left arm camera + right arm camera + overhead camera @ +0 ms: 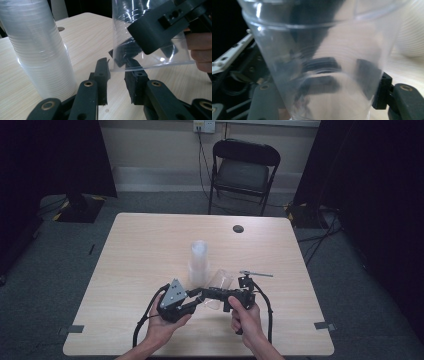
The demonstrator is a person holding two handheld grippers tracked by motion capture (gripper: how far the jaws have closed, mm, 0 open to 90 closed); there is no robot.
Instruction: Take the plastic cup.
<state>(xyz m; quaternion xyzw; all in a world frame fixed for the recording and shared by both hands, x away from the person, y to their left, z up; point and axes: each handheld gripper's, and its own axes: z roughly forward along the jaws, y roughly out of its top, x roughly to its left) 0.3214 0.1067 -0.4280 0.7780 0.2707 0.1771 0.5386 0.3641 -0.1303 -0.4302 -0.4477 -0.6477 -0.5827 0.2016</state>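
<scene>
A tall stack of clear plastic cups (198, 265) stands upright near the table's middle, and rises at the left of the left gripper view (37, 50). My right gripper (215, 294) is shut on a single clear cup (220, 282), held tilted just above the table beside the stack. In the right gripper view that cup (324, 50) stands between the two jaws of the right gripper (324, 100). My left gripper (117, 72) points at the cup's rim (150, 66). Its jaws stand apart, and the rim's edge sits just above the gap without being pinched.
The light wooden table (150, 240) has a round cable hole (238, 228) near its far edge. A black folding chair (243, 170) stands behind the table. Dark curtains hang at both sides. Both hands work close to the table's near edge.
</scene>
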